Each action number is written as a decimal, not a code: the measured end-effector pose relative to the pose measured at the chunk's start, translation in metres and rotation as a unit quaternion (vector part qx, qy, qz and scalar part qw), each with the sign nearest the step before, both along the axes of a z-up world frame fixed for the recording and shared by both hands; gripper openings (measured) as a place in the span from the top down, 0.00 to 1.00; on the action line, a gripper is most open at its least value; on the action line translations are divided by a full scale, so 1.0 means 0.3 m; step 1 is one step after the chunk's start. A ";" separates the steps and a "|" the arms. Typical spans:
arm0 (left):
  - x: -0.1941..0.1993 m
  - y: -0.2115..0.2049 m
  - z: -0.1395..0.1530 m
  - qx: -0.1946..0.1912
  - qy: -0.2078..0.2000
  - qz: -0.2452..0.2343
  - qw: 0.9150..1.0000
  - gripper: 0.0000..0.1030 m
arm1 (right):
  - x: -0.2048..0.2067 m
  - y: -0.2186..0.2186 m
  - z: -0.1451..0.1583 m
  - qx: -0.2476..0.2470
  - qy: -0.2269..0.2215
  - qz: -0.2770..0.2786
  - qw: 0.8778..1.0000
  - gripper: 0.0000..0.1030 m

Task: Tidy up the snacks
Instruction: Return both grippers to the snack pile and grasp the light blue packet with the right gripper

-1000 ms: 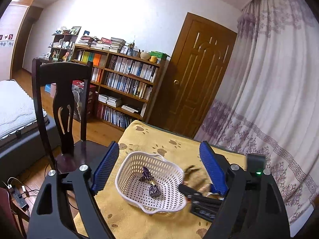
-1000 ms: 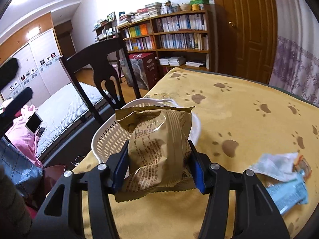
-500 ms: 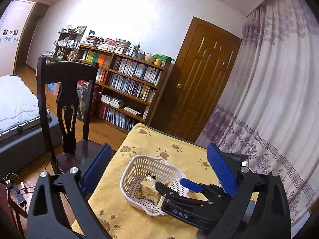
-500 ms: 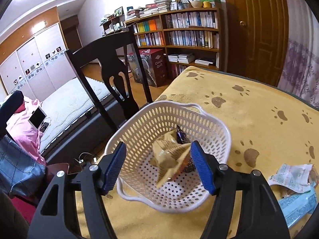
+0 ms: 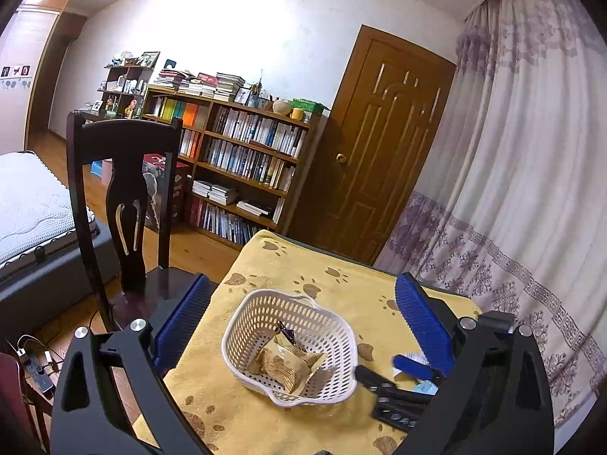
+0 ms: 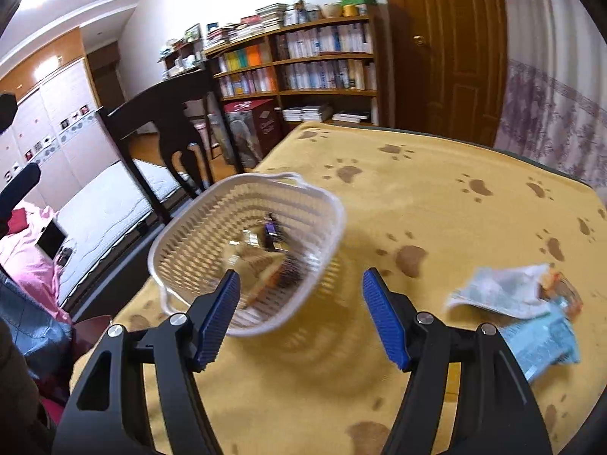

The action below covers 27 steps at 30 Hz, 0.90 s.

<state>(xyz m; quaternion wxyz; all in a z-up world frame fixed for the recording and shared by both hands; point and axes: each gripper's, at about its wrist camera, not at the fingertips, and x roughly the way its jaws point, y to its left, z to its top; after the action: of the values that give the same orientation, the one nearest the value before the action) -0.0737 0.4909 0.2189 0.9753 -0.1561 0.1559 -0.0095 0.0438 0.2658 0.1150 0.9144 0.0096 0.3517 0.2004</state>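
A white perforated basket stands on the yellow paw-print cloth. Inside it lie a tan snack bag and a small dark purple wrapped sweet. My left gripper hovers open above and in front of the basket, holding nothing. My right gripper is open and empty, low over the cloth just right of the basket's near side; it shows in the left wrist view as a black arm with a blue pad. A white wrapper and a light blue packet lie on the cloth to its right.
A dark wooden chair stands at the table's left edge beside the basket. Beyond it are a bed, a bookshelf and a brown door. A curtain hangs along the table's right side.
My right gripper opened and let the tan snack bag drop into the basket, then drew back to the right of the basket. The left gripper stayed open, shifting slightly.
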 end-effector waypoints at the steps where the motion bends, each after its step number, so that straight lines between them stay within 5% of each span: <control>1: 0.002 -0.005 -0.002 0.001 0.001 -0.001 1.000 0.03 | -0.004 -0.032 -0.001 0.001 0.000 -0.009 1.000 0.35; 11: 0.023 -0.040 -0.019 0.009 0.012 -0.012 1.000 0.03 | -0.062 -0.393 -0.012 -0.003 -0.020 -0.125 0.992 0.24; 18: 0.032 -0.078 -0.026 0.019 0.017 -0.025 0.999 0.03 | -0.029 -0.631 -0.066 0.025 0.017 -0.199 0.980 0.21; 27: 0.049 -0.138 -0.050 0.031 0.028 -0.044 0.998 0.03 | 0.070 -0.600 -0.176 0.011 0.066 -0.185 0.980 0.16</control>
<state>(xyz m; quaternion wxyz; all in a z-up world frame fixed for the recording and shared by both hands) -0.0590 0.4494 0.2039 0.9736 -0.1185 0.1900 -0.0436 0.0648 0.0857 0.0623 0.9104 0.0978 0.4008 0.0303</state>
